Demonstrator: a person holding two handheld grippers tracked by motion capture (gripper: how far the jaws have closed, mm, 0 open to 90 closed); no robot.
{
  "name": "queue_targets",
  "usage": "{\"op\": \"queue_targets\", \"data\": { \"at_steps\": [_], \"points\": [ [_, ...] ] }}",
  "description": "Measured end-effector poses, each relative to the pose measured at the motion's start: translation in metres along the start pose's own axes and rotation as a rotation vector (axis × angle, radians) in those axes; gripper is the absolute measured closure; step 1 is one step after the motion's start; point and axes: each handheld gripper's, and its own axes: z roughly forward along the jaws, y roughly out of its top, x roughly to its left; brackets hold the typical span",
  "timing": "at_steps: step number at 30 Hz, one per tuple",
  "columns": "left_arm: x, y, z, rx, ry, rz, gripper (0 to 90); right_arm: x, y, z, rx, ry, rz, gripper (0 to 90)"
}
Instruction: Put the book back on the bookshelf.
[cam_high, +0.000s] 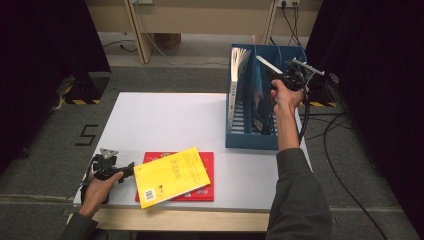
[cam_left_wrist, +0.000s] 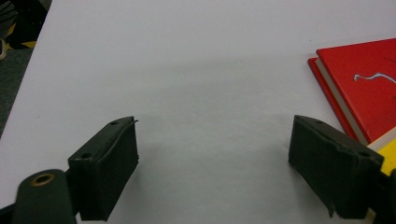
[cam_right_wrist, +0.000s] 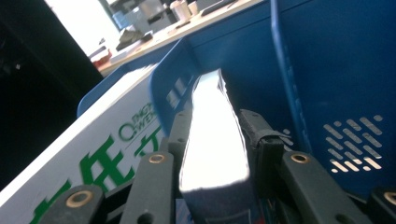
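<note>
Two books (cam_high: 239, 75) stand in the blue file rack (cam_high: 250, 137).

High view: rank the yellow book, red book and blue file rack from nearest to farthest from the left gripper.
From the left gripper at the table's near left:
1. Yellow book, right beside the jaws, lying on the red one.
2. Red book, underneath, showing farther right.
3. Blue file rack, far right of the table.
</note>
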Motion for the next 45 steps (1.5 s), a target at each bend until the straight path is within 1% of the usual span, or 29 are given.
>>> {"op": "queue_targets", "data": {
  "at_steps": [1, 2, 5, 8, 10, 11, 12, 13, 14, 16, 17, 19, 20, 21, 23, 24, 27, 30, 32, 33, 35, 37, 40, 42, 43, 44, 45],
  "points": [
    [0.000, 0.000, 0.000, 0.000, 0.000, 0.000, 15.0, 0.000, 0.000, 0.000, 0.000, 0.000, 0.000, 67.9],
    [0.000, 0.000, 0.000, -0.001, 0.002, 0.004, 15.0, 0.002, -0.004, -0.005, 0.004, 0.007, -0.025, 67.8],
    [0.001, 0.000, 0.001, -0.004, 0.025, 0.027, 15.0, 0.003, -0.010, -0.014, 0.019, 0.022, -0.027, 67.6],
    [0.000, -0.001, 0.002, -0.004, 0.029, 0.046, 14.5, 0.004, -0.018, -0.024, 0.033, 0.036, -0.048, 67.2],
    [0.000, 0.000, 0.002, -0.004, 0.029, 0.054, 14.2, 0.004, -0.022, -0.030, 0.045, 0.053, -0.066, 66.0],
    [0.001, -0.001, 0.002, -0.006, 0.027, 0.053, 14.2, 0.005, -0.025, -0.033, 0.053, 0.058, -0.067, 65.7],
    [0.001, -0.001, 0.002, -0.004, 0.023, 0.049, 14.1, 0.005, -0.027, -0.035, 0.056, 0.065, -0.081, 64.7],
    [0.002, -0.001, 0.002, -0.005, 0.016, 0.041, 13.9, 0.006, -0.030, -0.037, 0.052, 0.078, -0.081, 63.3],
    [0.003, -0.001, 0.002, -0.003, 0.014, 0.038, 13.7, 0.006, -0.032, -0.039, 0.047, 0.082, -0.087, 63.0],
    [0.003, -0.002, 0.002, -0.007, 0.012, 0.036, 13.7, 0.008, -0.035, -0.042, 0.055, 0.081, -0.104, 61.8],
    [0.003, -0.002, 0.002, -0.007, 0.012, 0.036, 13.7, 0.008, -0.036, -0.042, 0.058, 0.090, -0.110, 60.7],
    [0.003, -0.002, 0.002, -0.008, 0.012, 0.037, 13.7, 0.009, -0.040, -0.044, 0.065, 0.103, -0.091, 58.4],
    [0.003, -0.002, 0.002, -0.008, 0.012, 0.037, 13.7, 0.009, -0.040, -0.044, 0.065, 0.103, -0.091, 58.4],
    [0.003, -0.002, 0.002, -0.010, 0.012, 0.034, 13.7, 0.010, -0.043, -0.047, 0.075, 0.110, -0.107, 57.1],
    [0.003, -0.002, 0.002, -0.009, 0.009, 0.030, 13.7, 0.010, -0.045, -0.048, 0.078, 0.113, -0.116, 56.3],
    [0.003, -0.002, 0.002, -0.010, 0.010, 0.028, 13.7, 0.008, -0.051, -0.052, 0.091, 0.127, -0.103, 53.9],
    [0.003, -0.002, 0.002, -0.010, 0.011, 0.029, 13.7, 0.005, -0.061, -0.055, 0.116, 0.132, -0.119, 55.0],
    [0.002, -0.002, 0.002, -0.007, 0.017, 0.036, 13.6, -0.001, -0.069, -0.058, 0.125, 0.134, -0.106, 56.6],
    [0.002, -0.002, 0.002, -0.007, 0.017, 0.034, 13.6, -0.001, -0.070, -0.058, 0.122, 0.136, -0.127, 58.3],
    [0.002, -0.002, 0.002, -0.009, 0.019, 0.033, 13.4, 0.000, -0.070, -0.057, 0.120, 0.131, -0.150, 59.5],
    [0.002, -0.002, 0.003, -0.007, 0.021, 0.034, 12.7, 0.002, -0.071, -0.054, 0.116, 0.122, -0.154, 61.1],
    [0.002, -0.002, 0.003, -0.008, 0.021, 0.033, 12.7, 0.005, -0.070, -0.050, 0.119, 0.111, -0.170, 62.9],
    [0.002, -0.002, 0.003, -0.006, 0.021, 0.034, 12.6, 0.008, -0.068, -0.038, 0.114, 0.092, -0.169, 63.2],
    [0.003, -0.002, 0.003, -0.007, 0.018, 0.031, 12.6, 0.007, -0.065, -0.028, 0.118, 0.068, -0.170, 64.8],
    [0.003, -0.002, 0.003, -0.007, 0.019, 0.031, 12.6, 0.006, -0.063, -0.022, 0.117, 0.061, -0.158, 64.8],
    [0.003, -0.002, 0.003, -0.008, 0.019, 0.033, 12.3, 0.004, -0.062, -0.018, 0.112, 0.062, -0.132, 64.8],
    [0.003, -0.002, 0.003, -0.008, 0.018, 0.031, 12.2, 0.003, -0.061, -0.013, 0.112, 0.064, -0.128, 65.0]
  ]
}}
